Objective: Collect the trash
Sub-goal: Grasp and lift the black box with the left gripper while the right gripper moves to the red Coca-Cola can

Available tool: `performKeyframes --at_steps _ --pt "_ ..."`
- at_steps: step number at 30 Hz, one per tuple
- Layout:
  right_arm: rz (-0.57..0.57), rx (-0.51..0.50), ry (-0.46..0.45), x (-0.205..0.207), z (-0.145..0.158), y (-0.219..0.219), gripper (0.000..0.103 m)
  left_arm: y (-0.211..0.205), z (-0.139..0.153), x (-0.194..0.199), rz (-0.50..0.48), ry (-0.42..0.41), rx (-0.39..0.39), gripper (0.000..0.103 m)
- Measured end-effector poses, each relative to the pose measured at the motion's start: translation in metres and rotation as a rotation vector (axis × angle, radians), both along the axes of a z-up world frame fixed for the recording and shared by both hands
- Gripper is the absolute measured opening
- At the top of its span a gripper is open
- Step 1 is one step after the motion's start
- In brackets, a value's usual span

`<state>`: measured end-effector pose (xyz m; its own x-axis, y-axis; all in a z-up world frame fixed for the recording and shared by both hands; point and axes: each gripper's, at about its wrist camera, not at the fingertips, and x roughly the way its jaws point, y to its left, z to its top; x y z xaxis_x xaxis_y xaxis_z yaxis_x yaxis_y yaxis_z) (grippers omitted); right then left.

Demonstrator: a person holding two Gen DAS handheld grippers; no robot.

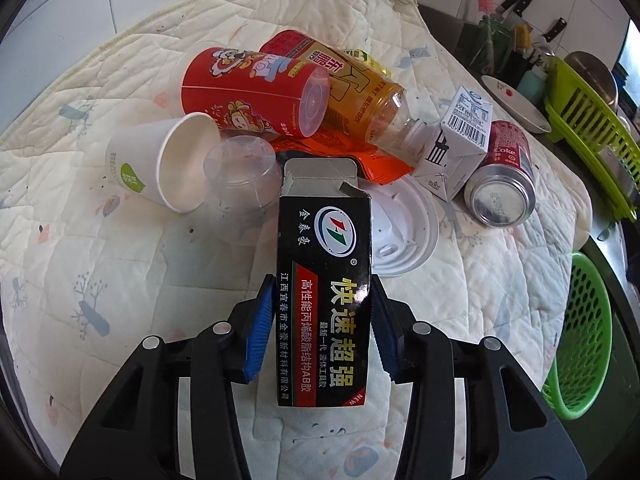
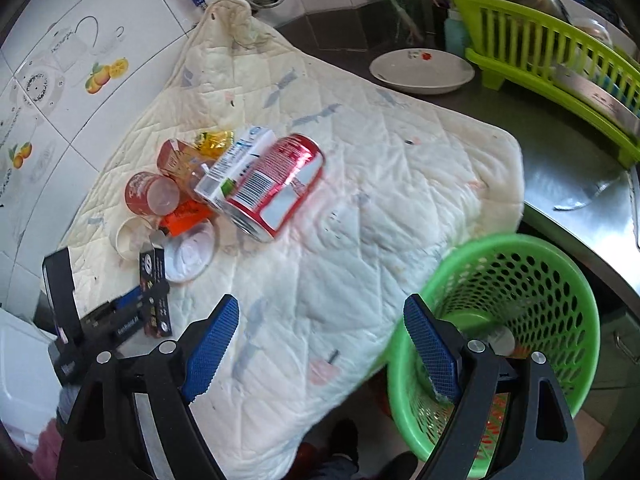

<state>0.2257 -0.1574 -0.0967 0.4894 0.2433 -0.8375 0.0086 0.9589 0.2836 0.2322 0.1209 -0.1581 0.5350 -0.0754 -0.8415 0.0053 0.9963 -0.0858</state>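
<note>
Your black glue carton (image 1: 324, 280) lies on the cream quilted cloth (image 1: 120, 280), nearest you. Behind it sits the white plastic lid (image 1: 404, 232); the red drink can (image 1: 502, 178) lies farther right, the green perforated basket (image 2: 520, 300) at the cloth's right edge.

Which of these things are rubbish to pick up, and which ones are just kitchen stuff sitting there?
Rubbish job: black glue box in the left hand-held gripper, Coke can, paper cup, white lid, green basket.

Just sitting there: white plate, dish rack, knives.

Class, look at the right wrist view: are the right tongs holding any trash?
No, the right tongs stand open and empty above the quilted cloth.
</note>
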Motion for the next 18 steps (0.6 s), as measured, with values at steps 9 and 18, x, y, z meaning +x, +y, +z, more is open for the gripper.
performKeyframes --at_steps 9,18 --pt "-0.001 0.034 0.022 0.057 -0.001 0.028 0.082 0.013 0.02 -0.018 -0.008 -0.049 -0.01 0.044" --pt "-0.07 0.091 0.079 0.107 -0.021 0.036 0.082 0.033 0.042 -0.039 0.004 -0.108 -0.003 0.044"
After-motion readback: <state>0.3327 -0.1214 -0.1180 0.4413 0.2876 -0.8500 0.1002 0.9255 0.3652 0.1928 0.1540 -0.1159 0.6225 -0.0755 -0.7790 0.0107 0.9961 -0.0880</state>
